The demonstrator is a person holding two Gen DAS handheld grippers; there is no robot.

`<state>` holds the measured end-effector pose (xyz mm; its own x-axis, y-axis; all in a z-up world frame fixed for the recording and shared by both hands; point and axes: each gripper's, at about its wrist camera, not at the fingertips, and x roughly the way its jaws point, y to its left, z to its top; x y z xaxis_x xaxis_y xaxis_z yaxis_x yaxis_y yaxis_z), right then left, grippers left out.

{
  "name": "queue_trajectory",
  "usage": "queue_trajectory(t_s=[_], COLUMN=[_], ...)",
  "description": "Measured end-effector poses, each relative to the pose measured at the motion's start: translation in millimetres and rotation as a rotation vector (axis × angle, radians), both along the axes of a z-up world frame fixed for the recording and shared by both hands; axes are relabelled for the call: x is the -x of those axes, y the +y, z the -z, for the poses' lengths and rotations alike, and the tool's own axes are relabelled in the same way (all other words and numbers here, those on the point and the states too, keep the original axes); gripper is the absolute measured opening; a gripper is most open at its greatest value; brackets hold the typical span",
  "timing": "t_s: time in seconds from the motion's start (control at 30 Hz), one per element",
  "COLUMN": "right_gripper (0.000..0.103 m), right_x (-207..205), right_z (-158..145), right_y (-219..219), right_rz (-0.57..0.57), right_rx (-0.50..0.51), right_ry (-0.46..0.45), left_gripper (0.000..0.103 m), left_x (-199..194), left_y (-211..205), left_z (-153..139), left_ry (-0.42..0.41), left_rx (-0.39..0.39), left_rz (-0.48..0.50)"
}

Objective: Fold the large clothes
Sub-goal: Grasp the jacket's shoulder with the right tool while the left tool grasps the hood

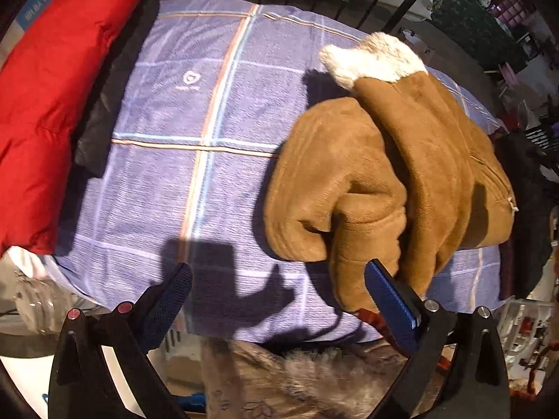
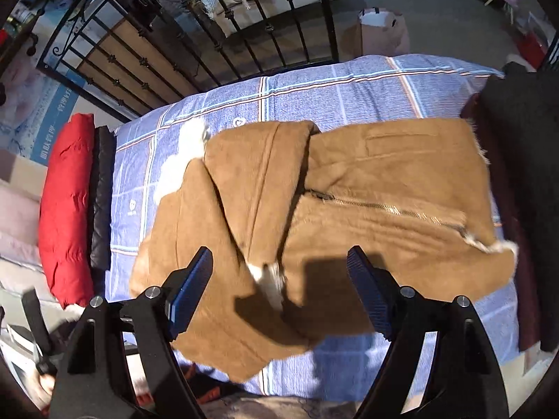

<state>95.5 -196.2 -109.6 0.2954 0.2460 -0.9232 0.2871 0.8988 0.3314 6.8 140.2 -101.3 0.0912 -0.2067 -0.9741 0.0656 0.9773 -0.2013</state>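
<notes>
A puffy red quilted jacket [image 2: 66,206] lies folded along the left edge of the blue-violet checked bedspread [image 2: 349,87], with a dark folded garment [image 2: 101,202] tucked just beside it, probably parked there as finished pieces to keep the middle free. Right of these, on the bedspread's centre, lies the task's piece: a tan suede coat with white fleece lining [image 2: 384,192], its sleeves crossed over the zipped front, so the fold looks partly made. The left gripper [image 1: 279,279] hangs over the bedspread's near edge, jaws spread wide and empty, one pad near a sleeve. The right gripper [image 2: 279,272] hovers above the coat, jaws likewise wide apart, holding nothing.
</notes>
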Motion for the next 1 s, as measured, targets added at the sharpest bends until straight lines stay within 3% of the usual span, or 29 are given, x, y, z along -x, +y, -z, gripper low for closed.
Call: queue_trajectory(t_s=[0.1, 0.3, 0.37, 0.43, 0.5, 0.53, 0.57, 0.7, 0.8, 1.0], right_gripper=[0.079, 0.078, 0.064, 0.038, 0.028, 0.016, 0.012, 0.01, 0.009, 0.008], right_x=[-37.2, -89.2, -98.2, -104.9, -107.3, -106.7, -106.2, -98.9, -83.6, -4.0], right_z=[23.8, 76.5, 93.4, 112.4, 123.5, 122.9, 119.2, 72.9, 16.6, -115.3], right_y=[-0.6, -4.0, -5.5, -6.9, -7.7, -6.8, -6.3, -9.9, -14.9, -56.3], right_rz=[-0.008, 0.018, 0.029, 0.059, 0.083, 0.083, 0.079, 0.037, -0.005, 0.058], right_rx=[-0.036, -0.136, -0.184, -0.234, -0.308, -0.314, -0.313, -0.379, -0.329, -0.53], right_ry=[0.021, 0.08, 0.095, 0.134, 0.135, 0.131, 0.124, 0.017, -0.099, -0.394], left_gripper=[0.097, 0.096, 0.091, 0.078, 0.066, 0.063, 0.055, 0.029, 0.022, 0.02], left_x=[6.4, 7.1, 9.0, 11.7, 14.3, 13.6, 12.5, 10.8, 7.4, -17.9], left_y=[-25.7, -72.5, -83.3, -94.4, -103.6, -103.9, -102.9, -98.2, -101.9, -84.0], left_z=[16.4, 58.1, 68.0, 73.3, 78.3, 78.2, 75.5, 41.3, -2.3, -134.1], left_ry=[0.001, -0.031, -0.047, -0.083, -0.098, -0.088, -0.078, -0.097, -0.172, -0.42], left_rx=[0.074, 0.025, 0.021, 0.013, -0.055, -0.058, -0.05, 0.017, 0.046, 0.107], left_rz=[0.024, 0.103, 0.103, 0.11, 0.109, 0.101, 0.093, 0.118, 0.178, 0.21])
